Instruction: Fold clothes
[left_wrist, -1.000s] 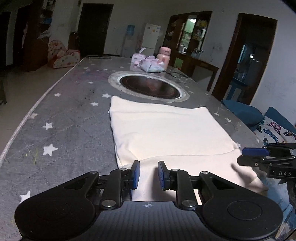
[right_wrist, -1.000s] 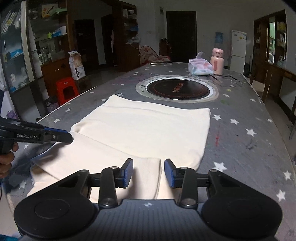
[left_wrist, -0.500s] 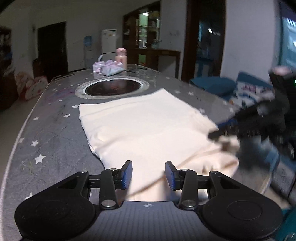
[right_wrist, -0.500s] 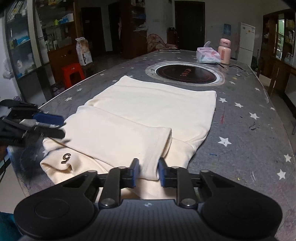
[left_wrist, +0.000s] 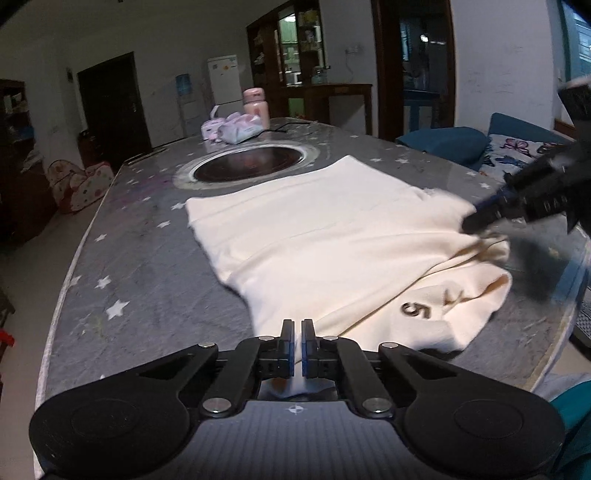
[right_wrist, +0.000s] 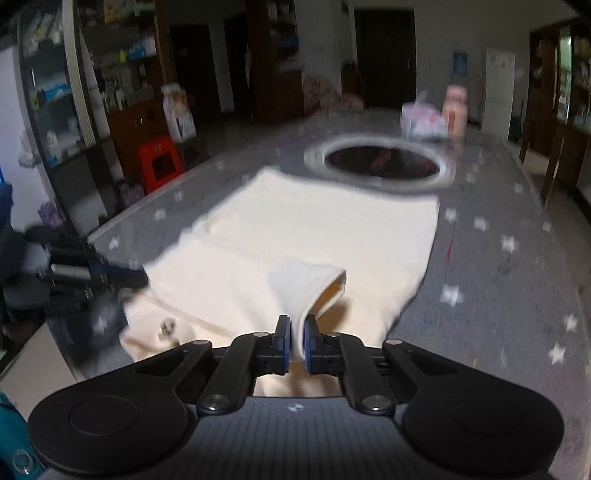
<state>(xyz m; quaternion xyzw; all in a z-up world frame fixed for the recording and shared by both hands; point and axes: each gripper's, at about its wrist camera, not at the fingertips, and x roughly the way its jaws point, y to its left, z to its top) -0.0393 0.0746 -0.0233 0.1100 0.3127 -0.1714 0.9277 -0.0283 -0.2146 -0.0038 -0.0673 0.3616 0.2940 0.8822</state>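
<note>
A cream garment (left_wrist: 332, 229) lies flat on the grey star-patterned table (left_wrist: 129, 258), with a dark "5" mark (left_wrist: 415, 309) near its close corner. My left gripper (left_wrist: 298, 332) is shut on the garment's near edge, and cloth shows between and under the jaws. In the right wrist view my right gripper (right_wrist: 297, 334) is shut on a raised fold of the garment (right_wrist: 314, 236), which lifts into a small tent. The right gripper (left_wrist: 476, 218) shows blurred at the cloth's right side. The left gripper (right_wrist: 136, 275) sits at the cloth's left corner.
A round inset hob (left_wrist: 251, 166) lies beyond the garment. A tissue pack (left_wrist: 236, 127) and a pink bottle (left_wrist: 255, 107) stand at the far end. Blue cushions (left_wrist: 443, 144) are off the right edge, and a red stool (right_wrist: 160, 162) stands on the floor at the left.
The left gripper went from open to shut on the garment's near edge. The right gripper closed fully and raised its fold. Both views are now blurred by motion.
</note>
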